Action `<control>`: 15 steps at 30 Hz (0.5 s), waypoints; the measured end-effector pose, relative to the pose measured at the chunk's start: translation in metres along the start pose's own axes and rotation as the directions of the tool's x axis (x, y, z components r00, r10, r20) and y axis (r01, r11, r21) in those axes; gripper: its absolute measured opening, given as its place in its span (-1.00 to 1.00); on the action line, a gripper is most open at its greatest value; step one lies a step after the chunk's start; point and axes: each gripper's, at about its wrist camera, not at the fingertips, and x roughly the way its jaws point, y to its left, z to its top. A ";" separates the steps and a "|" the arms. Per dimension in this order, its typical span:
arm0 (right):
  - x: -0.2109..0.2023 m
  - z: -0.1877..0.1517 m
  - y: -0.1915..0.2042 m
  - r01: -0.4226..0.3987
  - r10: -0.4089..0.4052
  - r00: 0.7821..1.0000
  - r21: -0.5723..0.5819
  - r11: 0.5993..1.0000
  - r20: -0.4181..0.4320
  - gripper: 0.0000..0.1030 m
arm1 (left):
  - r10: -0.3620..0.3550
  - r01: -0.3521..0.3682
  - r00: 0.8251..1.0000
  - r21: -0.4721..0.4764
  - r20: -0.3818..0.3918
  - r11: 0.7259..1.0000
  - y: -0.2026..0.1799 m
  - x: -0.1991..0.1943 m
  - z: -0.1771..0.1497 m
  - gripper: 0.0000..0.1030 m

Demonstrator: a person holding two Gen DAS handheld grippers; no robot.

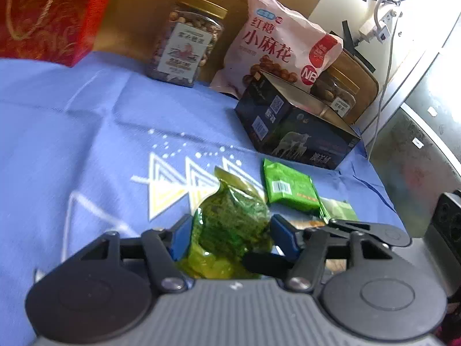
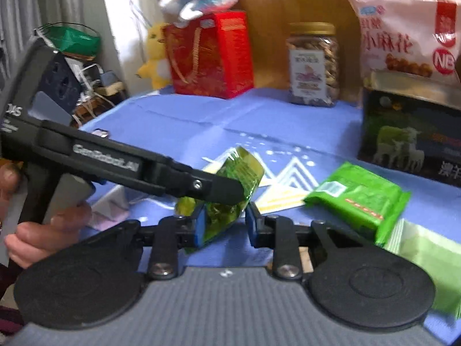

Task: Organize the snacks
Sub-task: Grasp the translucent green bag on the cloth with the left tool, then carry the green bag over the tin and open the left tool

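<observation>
My left gripper (image 1: 230,225) is shut on a clear green snack pouch (image 1: 230,219) and holds it above the blue cloth. The same pouch (image 2: 230,199) shows in the right wrist view, with the left gripper's black finger (image 2: 213,187) across it. My right gripper (image 2: 222,225) has the pouch's lower end between its blue pads; the left pad touches it and the right pad stands just apart. A flat green packet (image 1: 291,189) lies on the cloth to the right and shows in the right wrist view (image 2: 357,199).
A dark box with sheep (image 1: 296,127) stands at the back right, a pink snack bag (image 1: 282,43) behind it, a nut jar (image 1: 187,40) to its left, a red gift bag (image 1: 49,14) far left. The table edge runs along the right.
</observation>
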 end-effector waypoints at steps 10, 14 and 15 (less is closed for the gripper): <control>-0.033 -0.021 0.027 -0.105 0.105 0.994 -0.003 0.994 -0.011 -0.39 | 0.017 -0.017 1.000 0.013 -0.019 1.000 -0.017 -0.044 -0.047 0.06; -0.047 -0.040 0.031 -0.092 0.092 0.996 0.005 0.996 -0.023 -0.39 | 0.040 -0.037 0.998 0.073 -0.040 0.997 -0.038 -0.043 -0.064 0.06; -0.053 -0.045 0.031 -0.083 0.083 0.996 0.005 0.997 -0.014 -0.39 | 0.039 -0.035 0.998 0.097 -0.047 0.995 -0.046 -0.041 -0.066 0.06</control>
